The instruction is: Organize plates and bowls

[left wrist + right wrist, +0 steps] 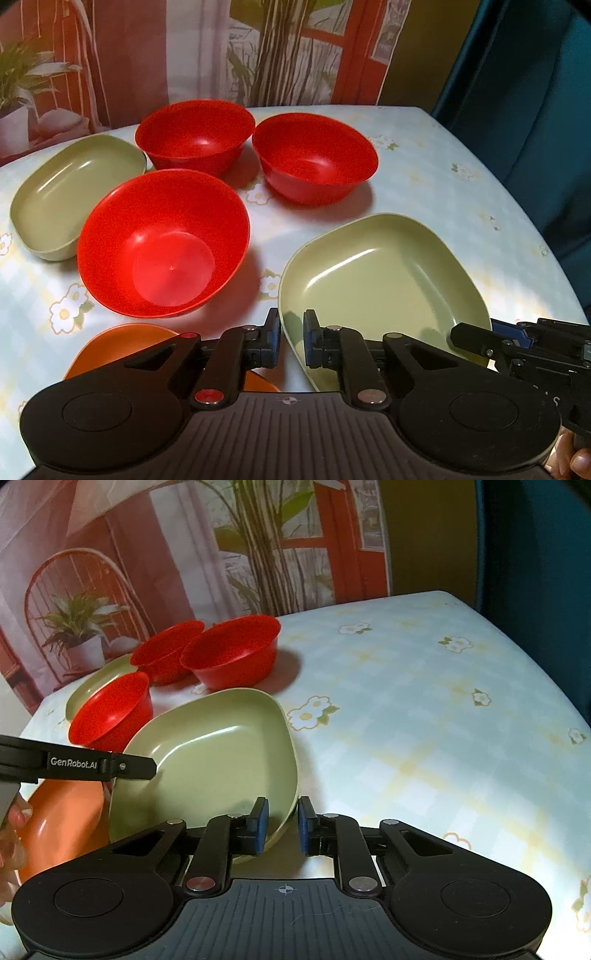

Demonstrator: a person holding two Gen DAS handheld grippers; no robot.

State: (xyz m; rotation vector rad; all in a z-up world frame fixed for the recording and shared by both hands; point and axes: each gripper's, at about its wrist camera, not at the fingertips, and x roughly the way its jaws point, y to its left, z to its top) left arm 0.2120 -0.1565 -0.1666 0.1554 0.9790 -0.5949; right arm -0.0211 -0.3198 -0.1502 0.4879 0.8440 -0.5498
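Here, left wrist view first.
Left gripper (291, 328): nearly closed, its two pads on either side of the near-left rim of the green plate (380, 273) and clamping it.
Green plate, place: on the table (443, 184), at the near right, apart from the other dishes.
Green plate, facing: open side up, one rounded corner toward this camera; it looks about as wide as long, so I cannot tell its long axis.
Red bowls: three, all open side up; one (162, 243) left of the held plate, two (195, 136) (314, 158) side by side farther back.
Second green plate (74, 195): far left, just beside the nearest bowl, its long axis running from near left to far right.
Orange plate (122, 343): near left, partly hidden behind the gripper's body.

Right wrist view.
Right gripper (282, 823): nearly closed, one pad inside the green plate (214, 746) and one outside, pinching its near-right rim.
Left gripper (147, 768): one black finger reaches over the plate's left rim.
Green plate, facing: hollow upward, a corner pointing away toward the bowls.
Plate's contact with the table: cannot tell.
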